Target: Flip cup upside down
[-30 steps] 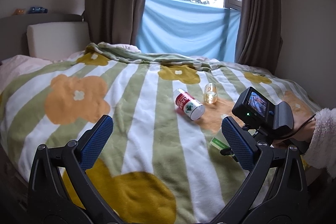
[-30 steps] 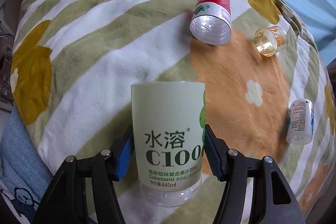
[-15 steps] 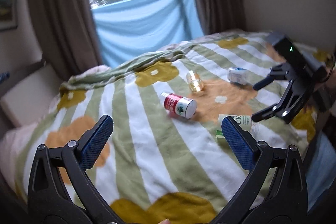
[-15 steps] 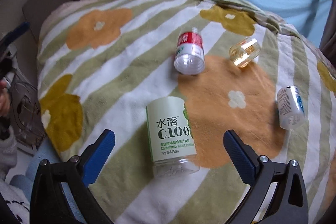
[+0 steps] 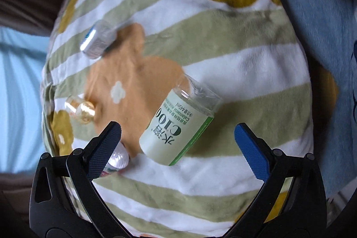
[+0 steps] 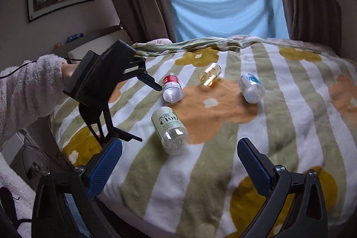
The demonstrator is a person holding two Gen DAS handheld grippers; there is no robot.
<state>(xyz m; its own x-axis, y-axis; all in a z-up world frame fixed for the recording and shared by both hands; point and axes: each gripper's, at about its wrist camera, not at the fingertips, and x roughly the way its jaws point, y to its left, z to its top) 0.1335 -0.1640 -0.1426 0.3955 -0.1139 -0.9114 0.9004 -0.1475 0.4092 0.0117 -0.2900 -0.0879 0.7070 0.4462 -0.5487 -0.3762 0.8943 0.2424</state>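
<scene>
Two spread grippers, left [image 5: 177,141] and right [image 6: 179,158]; red-labelled cup [image 5: 117,160] half-hidden behind fingers [image 5: 104,148]

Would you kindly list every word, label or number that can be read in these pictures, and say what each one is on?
"水溶 C100": on the green-labelled cup, lying on the blanket; it appears upside down in the left wrist view.
"445ml": closes the small print on that label; the rest is too blurred to read.
Red-labelled cup: print too small.
Blue-and-white cup: print too blurred.
Amber cup: no text visible.
</scene>
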